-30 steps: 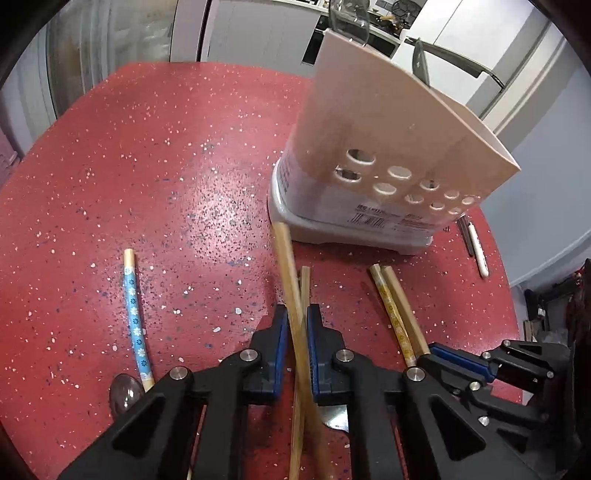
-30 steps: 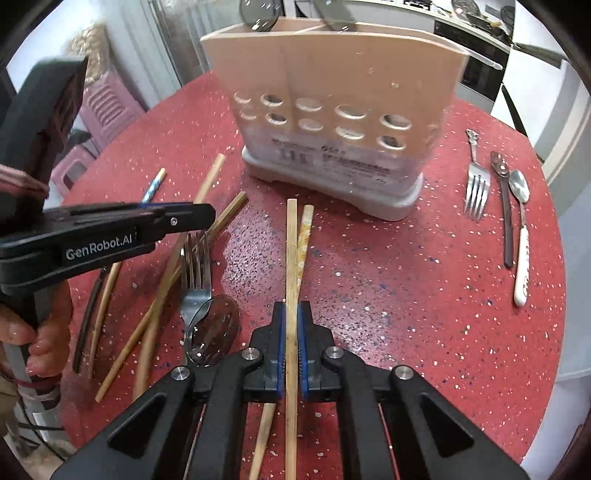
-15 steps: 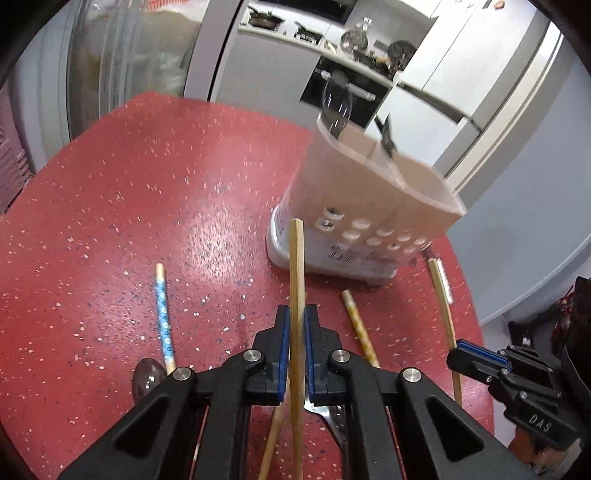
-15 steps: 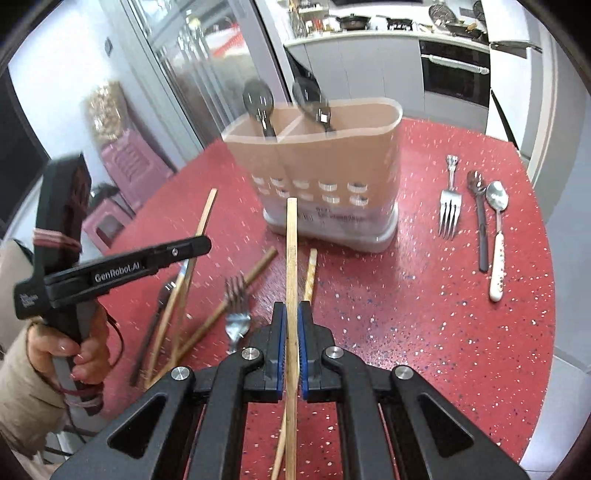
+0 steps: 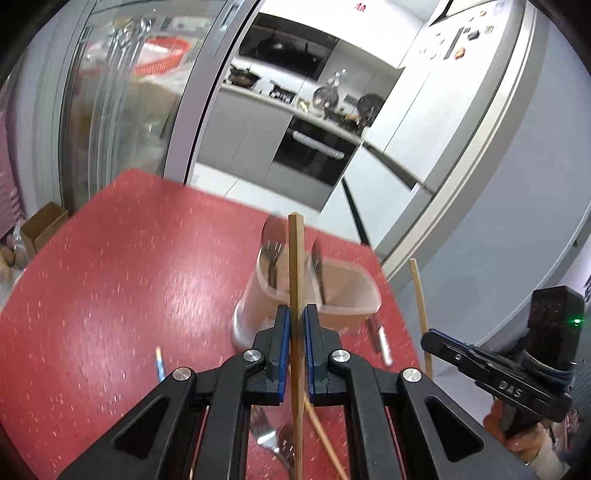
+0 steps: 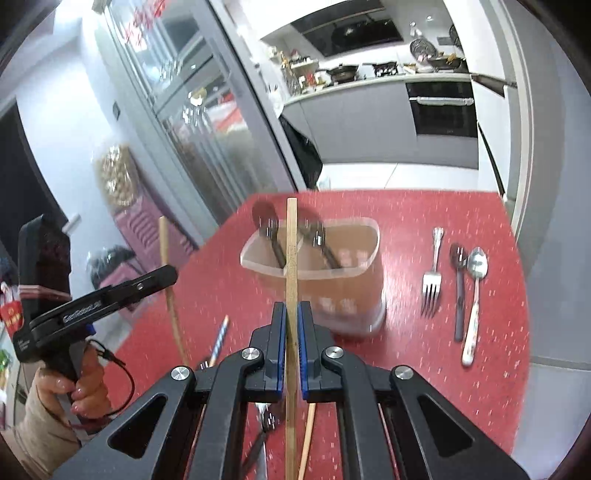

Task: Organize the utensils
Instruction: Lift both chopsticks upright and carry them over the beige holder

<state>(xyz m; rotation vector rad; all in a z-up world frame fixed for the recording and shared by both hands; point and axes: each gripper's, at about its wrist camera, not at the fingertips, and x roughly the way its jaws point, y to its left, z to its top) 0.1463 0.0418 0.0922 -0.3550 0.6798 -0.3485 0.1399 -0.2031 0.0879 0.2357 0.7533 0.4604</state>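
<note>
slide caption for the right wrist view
Right claw grips a chopstick above the utensil holder.

Home kitchen, and I'm at the red speckled worktop (image 6: 424, 369).

Ahead of me a built-in oven (image 6: 441, 107) sits under a counter crowded with pots and pans (image 6: 343, 72), a dark range hood (image 6: 347, 27) above it. Tall white fridge with magnets (image 5: 458, 48) on one side, glass sliding door (image 6: 192, 122) on the other, forks and spoons (image 6: 476, 291) laid out here.
</note>
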